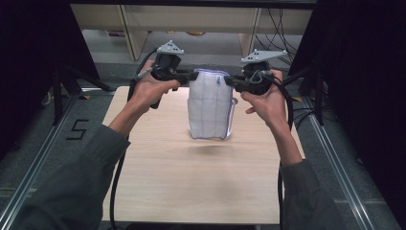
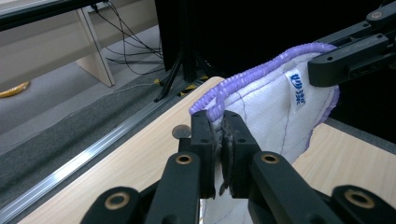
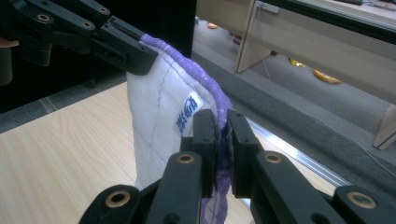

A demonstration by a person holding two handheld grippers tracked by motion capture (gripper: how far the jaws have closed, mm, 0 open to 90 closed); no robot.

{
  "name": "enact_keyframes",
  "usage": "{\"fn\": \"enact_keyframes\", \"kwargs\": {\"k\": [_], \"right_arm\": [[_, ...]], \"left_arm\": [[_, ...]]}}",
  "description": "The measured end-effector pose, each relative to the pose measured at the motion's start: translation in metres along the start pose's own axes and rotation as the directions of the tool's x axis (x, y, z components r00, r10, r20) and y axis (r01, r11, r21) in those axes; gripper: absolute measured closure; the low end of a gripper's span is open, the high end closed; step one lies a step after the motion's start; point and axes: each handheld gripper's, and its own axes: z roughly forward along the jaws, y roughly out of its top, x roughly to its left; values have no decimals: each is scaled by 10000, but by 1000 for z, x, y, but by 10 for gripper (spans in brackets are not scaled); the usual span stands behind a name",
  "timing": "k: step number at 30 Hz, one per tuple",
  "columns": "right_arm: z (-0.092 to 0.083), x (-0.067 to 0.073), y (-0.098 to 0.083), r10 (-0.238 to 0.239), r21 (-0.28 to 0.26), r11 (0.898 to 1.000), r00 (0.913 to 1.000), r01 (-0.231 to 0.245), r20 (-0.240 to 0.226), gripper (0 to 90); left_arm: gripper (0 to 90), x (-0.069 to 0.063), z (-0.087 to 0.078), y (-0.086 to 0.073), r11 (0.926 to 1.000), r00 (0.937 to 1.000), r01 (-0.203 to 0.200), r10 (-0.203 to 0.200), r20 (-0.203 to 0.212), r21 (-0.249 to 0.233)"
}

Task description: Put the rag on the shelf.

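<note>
**Black grippers, grey sleeves**

The person wears long grey-green sleeves that reach the wrists. The left gripper and the right gripper are matte black, each topped by a grey three-cornered plate with small dark holes at its corners. A thick black cable trails from each along the forearm. In the gripper views the jaws are flat black blocks on jointed black link arms, with brass-coloured rivets at the pivots and small screw holes in the block faces.
</note>
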Motion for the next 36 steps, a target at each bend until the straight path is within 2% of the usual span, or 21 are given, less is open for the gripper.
{"fn": "enact_keyframes", "kwargs": {"k": [2, 4, 5, 6, 7, 8, 11, 17, 20, 21, 24, 28, 31, 32, 34, 35, 36], "right_arm": [[3, -4, 2, 118, -82, 9999, 9999, -117, 76, 842], [4, -8, 6, 261, -140, 9996, 9996, -260, 92, 842], [5, -9, 7, 258, -198, 9995, 9996, -257, 73, 842], [5, -10, 9, 352, -171, 9993, 9990, -347, 273, 842], [6, -12, 11, 260, -140, 9996, 9994, -257, 214, 841], [7, -15, 13, 296, -189, 9994, 9992, -291, 256, 842], [12, -23, 18, 434, -358, 9985, 9986, -424, 293, 840], [34, -45, 21, 1062, -416, 9937, 9929, -1040, 530, 838], [46, -53, 19, 1444, -495, 9888, 9869, -1411, 715, 836], [51, -58, 18, 1369, -395, 9901, 9880, -1344, 714, 835], [62, -65, 14, 1762, -306, 9842, 9807, -1742, 850, 834], [78, -71, 8, 1891, -124, 9819, 9776, -1887, 921, 830], [91, -75, 1, 2038, 82, 9785, 9728, -2060, 1098, 830], [95, -76, -2, 2184, 167, 9750, 9689, -2217, 1162, 830], [104, -78, -9, 2260, 374, 9719, 9660, -2322, 1255, 828], [107, -79, -12, 2231, 545, 9713, 9662, -2315, 1289, 828], [111, -79, -15, 2340, 641, 9677, 9634, -2438, 1306, 828]], "left_arm": [[838, 3, 3, 4, 9999, 9999, -131, 132, -75, 84], [838, 5, 5, 9, 10000, 9999, -69, 68, -143, -13], [837, 7, 6, 12, 9998, 9997, -187, 188, -155, 34], [837, 8, 7, 13, 9998, 9996, -186, 186, -202, 13], [836, 12, 10, 16, 9999, 9996, -148, 147, -230, -26], [835, 13, 12, 19, 9999, 9996, 12, -16, -277, -157], [834, 21, 20, 23, 9994, 9992, 107, -119, -389, -323], [828, 39, 47, 23, 9984, 9971, 447, -467, -599, -354], [823, 49, 62, 20, 9976, 9962, 625, -643, -596, -310], [822, 52, 66, 19, 9974, 9960, 648, -665, -596, -306], [819, 59, 77, 14, 9955, 9938, 892, -911, -637, -319], [815, 66, 92, 3, 9919, 9899, 1240, -1256, -662, -266], [812, 69, 99, -3, 9902, 9869, 1387, -1398, -803, -186], [807, 70, 102, -5, 9897, 9865, 1414, -1426, -810, -211], [803, 70, 106, -9, 9895, 9863, 1446, -1447, -789, -64], [803, 70, 107, -10, 9908, 9876, 1346, -1331, -836, 130], [804, 70, 109, -12, 9896, 9860, 1440, -1430, -852, 61]]}}
